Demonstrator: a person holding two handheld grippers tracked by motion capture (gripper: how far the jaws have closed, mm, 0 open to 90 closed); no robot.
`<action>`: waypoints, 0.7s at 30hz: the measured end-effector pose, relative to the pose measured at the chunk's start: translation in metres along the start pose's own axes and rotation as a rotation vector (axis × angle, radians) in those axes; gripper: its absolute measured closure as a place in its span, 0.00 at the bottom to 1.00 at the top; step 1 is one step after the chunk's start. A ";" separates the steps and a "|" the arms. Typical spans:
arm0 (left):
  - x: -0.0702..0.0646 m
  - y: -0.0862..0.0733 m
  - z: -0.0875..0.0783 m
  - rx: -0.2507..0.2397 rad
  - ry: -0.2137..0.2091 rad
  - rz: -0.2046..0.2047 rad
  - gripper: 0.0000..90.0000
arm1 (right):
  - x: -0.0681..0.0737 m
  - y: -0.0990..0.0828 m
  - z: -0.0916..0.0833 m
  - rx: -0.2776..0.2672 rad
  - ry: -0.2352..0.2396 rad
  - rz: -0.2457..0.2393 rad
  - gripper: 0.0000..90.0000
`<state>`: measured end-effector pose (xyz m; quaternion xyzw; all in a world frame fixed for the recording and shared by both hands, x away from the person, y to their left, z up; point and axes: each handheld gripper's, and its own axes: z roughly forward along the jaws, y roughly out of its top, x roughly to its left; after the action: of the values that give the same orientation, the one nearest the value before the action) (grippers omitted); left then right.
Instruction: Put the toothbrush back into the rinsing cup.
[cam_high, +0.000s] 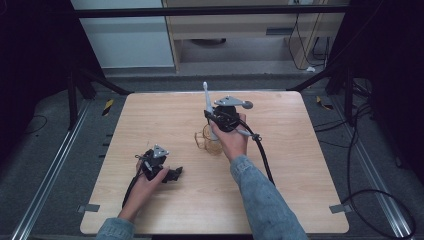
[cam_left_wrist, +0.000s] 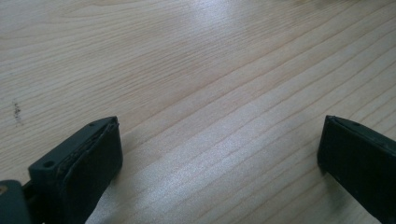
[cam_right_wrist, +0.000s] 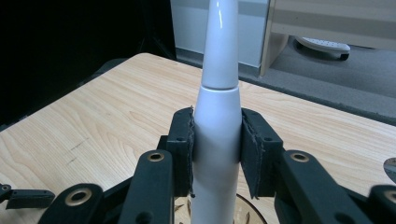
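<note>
The right gripper (cam_right_wrist: 216, 154) clamped the smooth, slippery-looking white electric toothbrush (cam_right_wrist: 217, 116) mid-handle above the fragile-looking glass cup (cam_high: 210, 140) mid-worktop, while the left gripper (cam_left_wrist: 219, 154) gaped empty.

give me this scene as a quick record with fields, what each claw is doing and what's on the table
surface: light wooden table
held item: white tapered plastic electric toothbrush, upright
right claw: shut on the toothbrush handle, above the cup
cup: clear amber-tinted glass cup with handle, standing beneath the toothbrush
left claw: open, nothing between the pads, low over bare wood
left claw position: near the table's front left
</note>
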<state>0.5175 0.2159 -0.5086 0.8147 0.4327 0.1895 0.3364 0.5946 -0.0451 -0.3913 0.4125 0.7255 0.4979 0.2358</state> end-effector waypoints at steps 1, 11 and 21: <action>0.000 0.000 0.000 0.000 0.001 0.003 0.00 | 0.000 0.000 0.000 0.001 -0.003 -0.005 0.75; 0.000 0.000 0.000 0.000 0.001 0.003 0.00 | 0.001 -0.005 -0.001 0.002 -0.006 -0.001 0.75; 0.000 0.000 0.000 0.001 0.001 0.004 0.00 | -0.001 -0.010 0.001 0.005 -0.005 0.000 0.75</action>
<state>0.5177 0.2161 -0.5085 0.8157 0.4312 0.1903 0.3353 0.5919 -0.0472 -0.4008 0.4145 0.7261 0.4950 0.2365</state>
